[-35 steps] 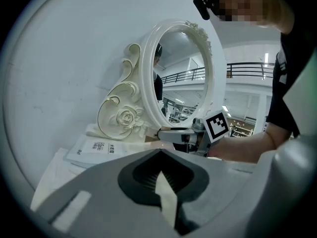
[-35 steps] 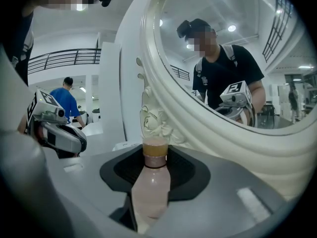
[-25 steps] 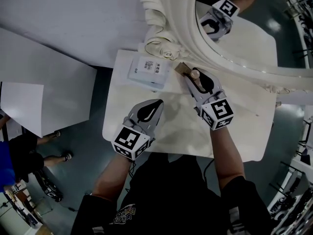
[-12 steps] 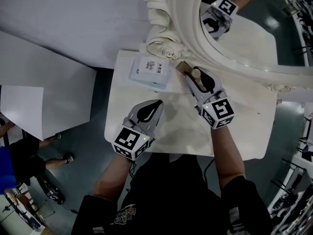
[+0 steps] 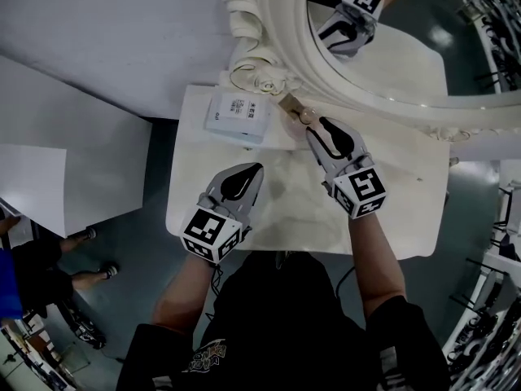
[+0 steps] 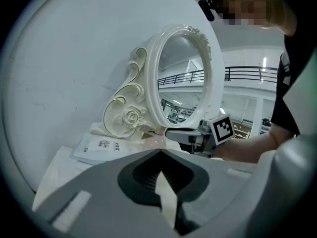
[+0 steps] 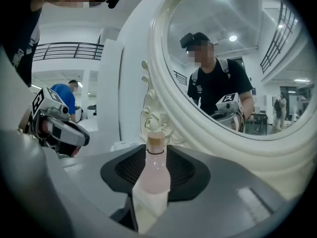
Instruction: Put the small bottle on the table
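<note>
Pink liquid filled the small bottle (image 7: pixel 156 175), which had a tan cap and was clamped between the jaws of the right tongs (image 5: pixel 316 133). Its cap projected past the jaw tips toward the carved base of the white-framed mirror (image 5: pixel 286 51). In the head view, the bottle was held above the far part of the white bench (image 5: pixel 399 218), close to the mirror's frame; whether it touched the bench could not be told. The left tongs (image 5: pixel 257 169) were over the near part of the bench with jaws together and nothing between them, well apart from the right pair. A flat white box with printed text (image 5: pixel 236 114) lay on the bench, to the left of the bottle and just beside the scrolled foot of the mirror. The mirror's glass reflected a marker-cubed gripper (image 5: pixel 350 21).
</note>
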Motion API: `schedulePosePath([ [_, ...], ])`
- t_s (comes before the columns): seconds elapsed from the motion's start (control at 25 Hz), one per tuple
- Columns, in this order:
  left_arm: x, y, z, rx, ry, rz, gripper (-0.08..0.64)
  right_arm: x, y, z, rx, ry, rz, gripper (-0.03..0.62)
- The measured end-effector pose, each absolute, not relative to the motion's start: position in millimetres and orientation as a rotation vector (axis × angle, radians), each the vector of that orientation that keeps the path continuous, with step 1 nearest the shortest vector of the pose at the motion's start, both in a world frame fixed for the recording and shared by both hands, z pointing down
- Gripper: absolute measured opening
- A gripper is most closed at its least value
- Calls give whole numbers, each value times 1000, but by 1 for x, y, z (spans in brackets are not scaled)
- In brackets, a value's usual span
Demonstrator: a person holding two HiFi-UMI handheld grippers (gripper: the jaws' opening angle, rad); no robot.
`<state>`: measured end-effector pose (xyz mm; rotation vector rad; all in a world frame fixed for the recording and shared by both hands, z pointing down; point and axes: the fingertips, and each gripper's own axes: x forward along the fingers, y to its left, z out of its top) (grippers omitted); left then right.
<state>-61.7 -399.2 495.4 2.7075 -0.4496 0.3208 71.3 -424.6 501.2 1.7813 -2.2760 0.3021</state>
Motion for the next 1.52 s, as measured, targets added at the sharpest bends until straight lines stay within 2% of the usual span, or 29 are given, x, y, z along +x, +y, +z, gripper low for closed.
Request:
schedulePosePath([
  [0.2, -56, -379, 485, 2710, -464, 309, 0, 86, -390, 485, 1832, -2253, 314, 24],
  [1.08, -30, -202, 424, 2824, -416, 319, 0, 108, -189, 421, 1874, -2288, 351, 23],
  [1.52, -43, -127, 436, 2799, -459, 371, 0, 88, -114, 443, 1838, -2356, 470, 23],
])
